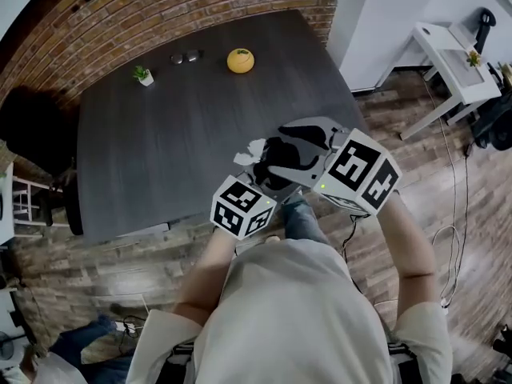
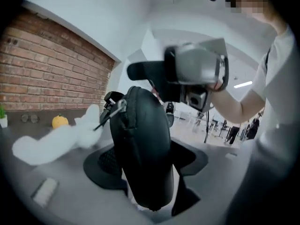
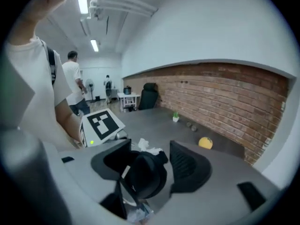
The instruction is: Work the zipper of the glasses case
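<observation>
The black glasses case (image 1: 282, 157) hangs above the table's near edge between both grippers. My left gripper (image 2: 145, 161) is shut on its lower body, and the case (image 2: 143, 144) stands upright between the pads. The zipper pull (image 2: 112, 110) sticks out at the case's upper left. My right gripper (image 3: 150, 165) holds the case (image 3: 143, 175) from the other end, with its left pad against it and the right pad very close. In the head view the left gripper (image 1: 268, 178) and right gripper (image 1: 300, 154) nearly meet. A white cloth (image 1: 250, 150) pokes out beside the case.
The dark table (image 1: 160, 150) carries an orange ball (image 1: 240, 60), a small potted plant (image 1: 143, 75) and two small dark objects (image 1: 184, 56) at its far edge by the brick wall. A white side table (image 1: 452, 54) stands right. People (image 3: 72, 83) stand in the background.
</observation>
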The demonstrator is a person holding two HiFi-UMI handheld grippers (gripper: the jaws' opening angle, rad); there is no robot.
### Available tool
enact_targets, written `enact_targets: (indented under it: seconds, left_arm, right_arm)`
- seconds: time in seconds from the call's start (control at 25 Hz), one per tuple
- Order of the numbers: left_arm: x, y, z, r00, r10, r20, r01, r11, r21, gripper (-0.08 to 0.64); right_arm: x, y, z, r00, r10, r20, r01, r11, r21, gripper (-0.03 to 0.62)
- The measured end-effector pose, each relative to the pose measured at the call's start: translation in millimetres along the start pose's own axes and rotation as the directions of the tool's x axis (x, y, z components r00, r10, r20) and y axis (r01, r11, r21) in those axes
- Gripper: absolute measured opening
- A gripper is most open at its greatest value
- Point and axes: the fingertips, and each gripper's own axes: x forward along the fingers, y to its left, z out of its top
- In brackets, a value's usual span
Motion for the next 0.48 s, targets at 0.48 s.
enact_targets:
  seconds: [0.48]
  left_arm:
    - [12, -28, -35, 0.986, 0.0, -0.164, 0.04, 0.97, 0.238, 0.285]
  right_arm:
    - [54, 26, -44, 0.838, 0.385, -0.385, -0.338, 0.922, 0.187, 0.2]
